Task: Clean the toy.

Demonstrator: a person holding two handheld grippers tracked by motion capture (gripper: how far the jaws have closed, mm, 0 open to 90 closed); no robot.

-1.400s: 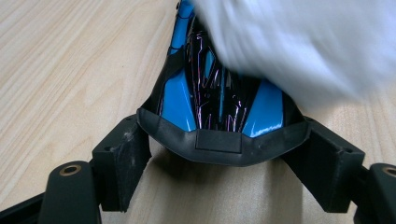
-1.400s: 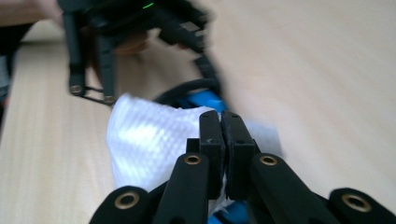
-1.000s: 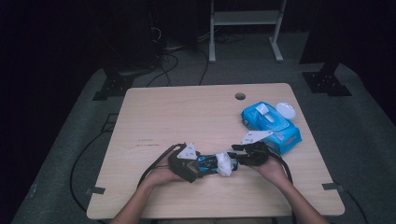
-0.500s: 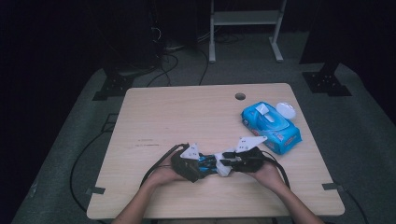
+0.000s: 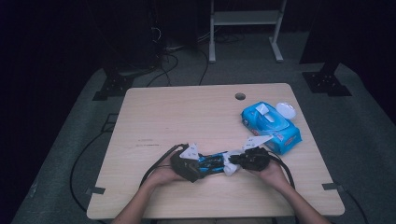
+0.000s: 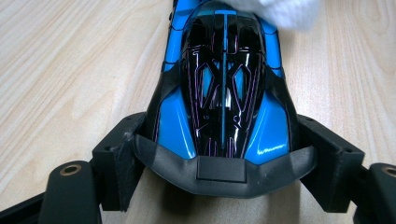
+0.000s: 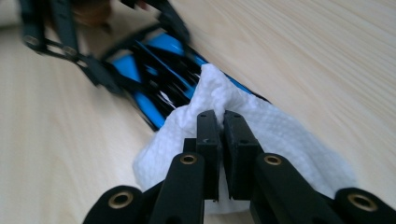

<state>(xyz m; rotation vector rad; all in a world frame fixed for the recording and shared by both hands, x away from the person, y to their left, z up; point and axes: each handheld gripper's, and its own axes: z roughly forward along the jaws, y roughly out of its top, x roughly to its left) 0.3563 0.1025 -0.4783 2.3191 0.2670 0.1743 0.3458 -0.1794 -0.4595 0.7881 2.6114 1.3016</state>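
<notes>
A blue and black toy car [image 5: 212, 163] lies near the front of the wooden table [image 5: 187, 112]. My left gripper [image 5: 198, 167] is shut on its rear end. In the left gripper view the black pads [image 6: 119, 154] press on both sides of the car [image 6: 224, 84], and these jaws have just been closing on it. My right gripper [image 5: 237, 162] is shut on a white wipe [image 5: 229, 167], its jaws having just closed. In the right gripper view the gripper [image 7: 222, 122] pinches a fold of the wipe [image 7: 280, 135], which rests against the car's [image 7: 159, 79] far end.
A blue pack of wipes [image 5: 271, 123] lies at the right of the table with a white round lid [image 5: 286, 110] behind it. A cable hole [image 5: 240, 96] sits near the far edge. Cables trail from both grippers over the front edge.
The right gripper has sunk a little and closed on the wipe at the car's end. The left gripper and the car have stayed in place.
</notes>
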